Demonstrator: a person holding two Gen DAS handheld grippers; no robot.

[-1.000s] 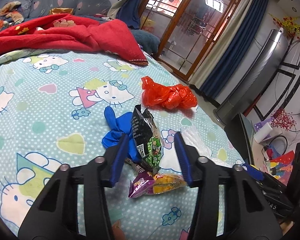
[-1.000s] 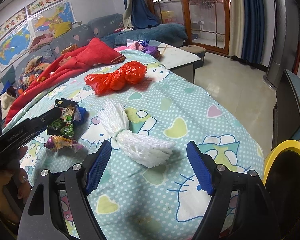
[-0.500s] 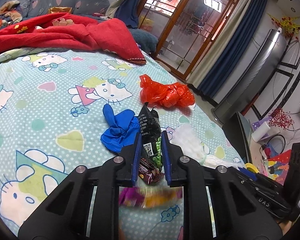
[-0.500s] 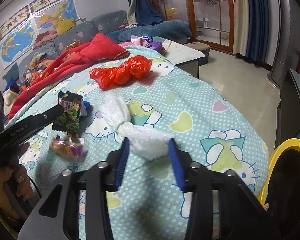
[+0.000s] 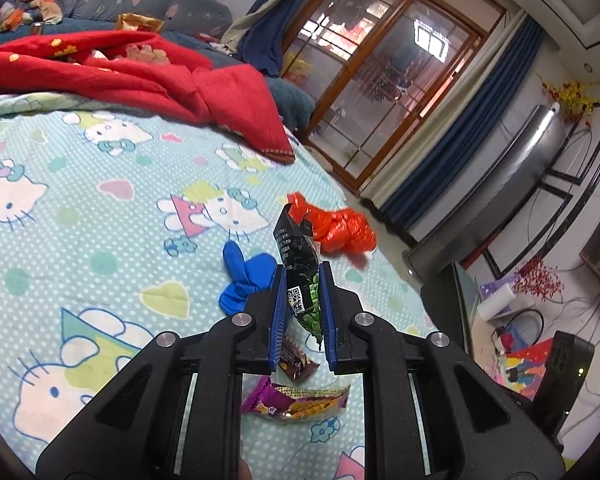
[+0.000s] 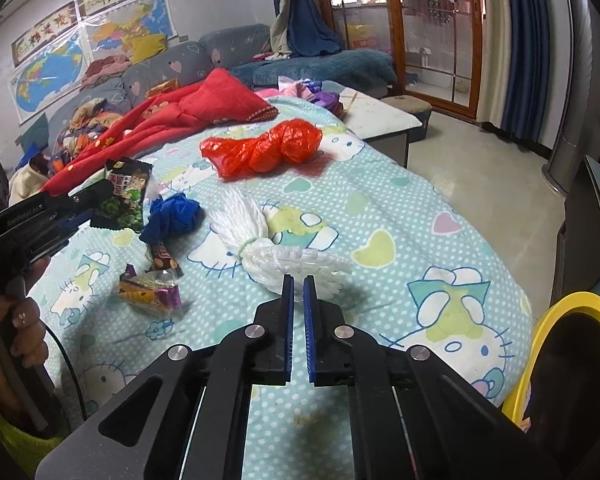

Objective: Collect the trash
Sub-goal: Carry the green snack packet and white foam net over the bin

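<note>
Both grippers clamped on trash over the bed.

My left gripper, jaws closing, pinches the black snack wrapper above the bed; my right gripper is clamped on the white foam net near the bed's edge, by the yellow-rimmed bin.

The left gripper is closing its blue pads on a black-and-green snack packet, which is standing upright between them above the cartoon-print bedsheet. A blue glove is lying just left of it. A crumpled red plastic bag is lying beyond. Two wrappers, brown and purple-yellow, are lying below the jaws.
</note>
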